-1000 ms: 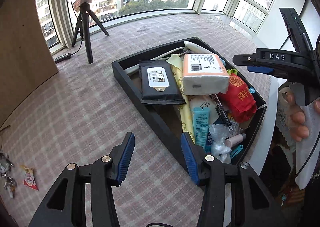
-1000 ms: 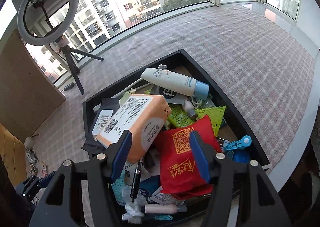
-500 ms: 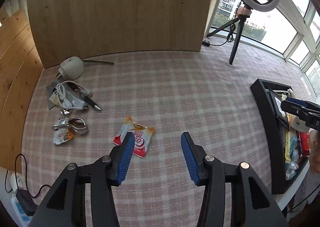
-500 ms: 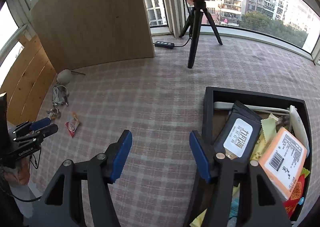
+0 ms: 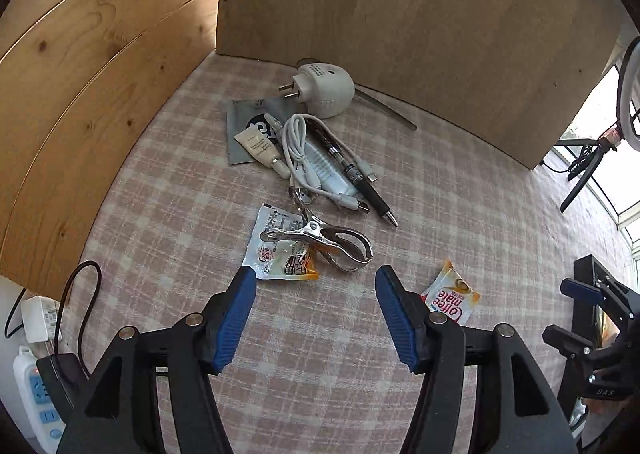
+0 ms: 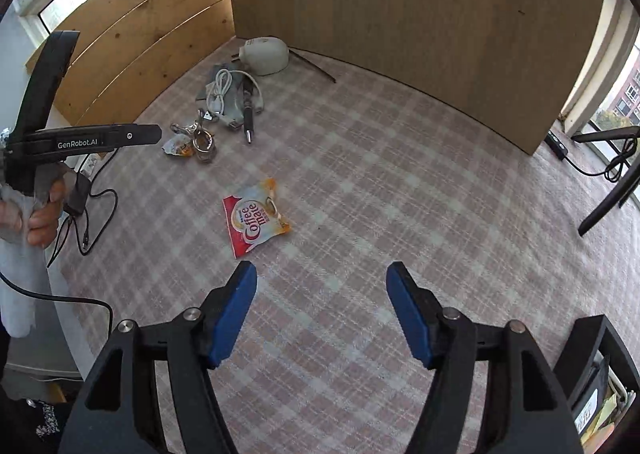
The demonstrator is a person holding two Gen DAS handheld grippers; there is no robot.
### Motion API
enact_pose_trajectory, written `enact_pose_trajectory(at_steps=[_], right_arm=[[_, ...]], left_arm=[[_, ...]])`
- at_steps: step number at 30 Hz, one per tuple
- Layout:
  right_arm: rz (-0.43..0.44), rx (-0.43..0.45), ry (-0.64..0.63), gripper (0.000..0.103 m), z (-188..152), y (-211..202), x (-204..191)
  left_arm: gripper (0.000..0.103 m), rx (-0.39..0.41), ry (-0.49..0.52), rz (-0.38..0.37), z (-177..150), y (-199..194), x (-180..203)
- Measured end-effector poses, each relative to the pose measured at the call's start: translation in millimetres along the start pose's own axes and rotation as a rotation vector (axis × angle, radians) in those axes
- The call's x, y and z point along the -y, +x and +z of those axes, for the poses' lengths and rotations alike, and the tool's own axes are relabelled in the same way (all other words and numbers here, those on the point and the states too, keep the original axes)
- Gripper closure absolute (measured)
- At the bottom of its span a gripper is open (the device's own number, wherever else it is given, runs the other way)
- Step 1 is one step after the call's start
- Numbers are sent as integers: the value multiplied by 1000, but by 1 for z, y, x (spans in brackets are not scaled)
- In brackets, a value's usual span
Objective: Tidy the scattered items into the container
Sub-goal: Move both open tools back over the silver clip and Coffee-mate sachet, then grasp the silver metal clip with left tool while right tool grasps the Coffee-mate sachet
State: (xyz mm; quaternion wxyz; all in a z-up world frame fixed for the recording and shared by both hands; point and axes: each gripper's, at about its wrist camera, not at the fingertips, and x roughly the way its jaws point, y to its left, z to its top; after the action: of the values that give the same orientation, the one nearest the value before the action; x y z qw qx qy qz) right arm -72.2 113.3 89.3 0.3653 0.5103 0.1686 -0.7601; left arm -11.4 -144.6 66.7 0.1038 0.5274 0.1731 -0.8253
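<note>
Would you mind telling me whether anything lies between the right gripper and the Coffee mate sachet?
Nothing visible does. The right gripper is open, and only bare checked cloth lies between its fingers and the Coffee mate sachet. The metal clip and cable lie farther back, beyond the sachet.

black grippers (image 5: 316, 314), blue-padded jaws, silver screws

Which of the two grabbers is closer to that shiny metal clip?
The left. The left gripper is open, just short of the metal clip, which lies ahead of its fingertips. The right gripper, also open, sits well back, beyond the Coffee mate sachet.
</note>
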Motion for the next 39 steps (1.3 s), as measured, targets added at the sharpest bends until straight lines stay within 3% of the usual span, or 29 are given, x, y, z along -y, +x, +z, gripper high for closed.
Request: enact_pose_trajectory(at_steps=[5, 12, 15, 18, 22, 27, 34, 39], right_arm=[[4, -42, -107, 35, 14, 31, -26], [38, -81, -106, 35, 25, 59, -24], [48, -90, -119, 35, 27, 68, -25], [40, -104, -141, 35, 29, 79, -28], [30, -114, -146, 35, 33, 92, -27], [14, -109, -165, 35, 37, 100, -30], [-3, -101, -169, 35, 42, 104, -25], [-24, -90, -169, 54, 42, 100, -18]], left_arm=[[39, 9, 121, 47, 1, 15, 20], [38, -15, 291, 128, 12, 44, 33], [29, -4, 382, 159, 11, 52, 41], [28, -10, 440, 188, 10, 62, 47], [28, -18, 461, 225, 13, 74, 47], [28, -4, 384, 209, 27, 78, 37], [28, 14, 403, 201, 39, 84, 44], [39, 26, 406, 191, 42, 86, 46]])
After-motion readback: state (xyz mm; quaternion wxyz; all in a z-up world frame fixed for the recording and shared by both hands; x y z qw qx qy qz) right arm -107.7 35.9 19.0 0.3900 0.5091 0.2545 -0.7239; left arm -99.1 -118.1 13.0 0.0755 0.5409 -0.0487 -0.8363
